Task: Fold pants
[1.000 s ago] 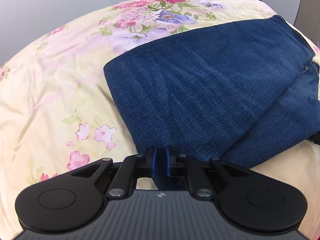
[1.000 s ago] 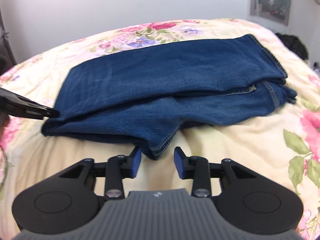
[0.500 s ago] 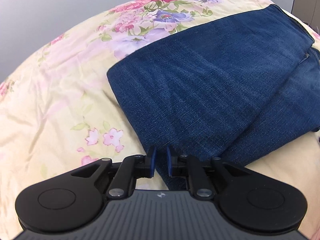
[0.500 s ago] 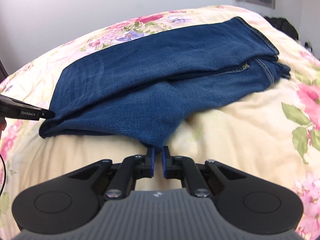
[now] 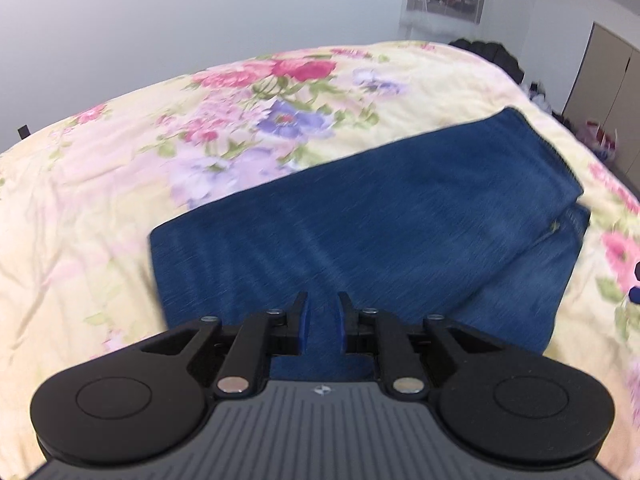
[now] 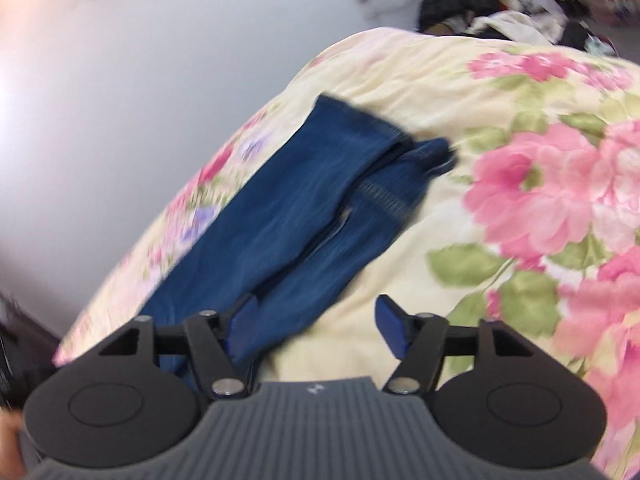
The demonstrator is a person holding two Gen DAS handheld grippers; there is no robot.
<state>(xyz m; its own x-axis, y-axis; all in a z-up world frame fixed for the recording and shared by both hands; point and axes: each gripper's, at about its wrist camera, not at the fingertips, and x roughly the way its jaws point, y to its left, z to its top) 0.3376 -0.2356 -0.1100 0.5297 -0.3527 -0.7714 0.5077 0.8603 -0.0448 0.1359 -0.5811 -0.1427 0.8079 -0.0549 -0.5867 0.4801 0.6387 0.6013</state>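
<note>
Item: left gripper [image 5: 322, 322], jaws narrow and opening, denim seen in the gap, no pinch visible; earlier it clamped a fold. Right gripper [image 6: 316, 322], jaws wide and opening, nothing pressed; half a second ago nearly shut at the cloth's edge. Jeans [image 5: 380, 216]: dark blue, folded into a long band, hem stitched, lying mid-bedspread [image 5: 120, 184], floral, cream. Right view alone shows the clothes heap [image 6: 500, 4] beyond the bedspread's far edge.

A bed is covered by a cream floral quilt [image 5: 120, 184]; behind it a plain pale wall [image 5: 160, 20] and a cupboard [image 5: 600, 76] are seen.
</note>
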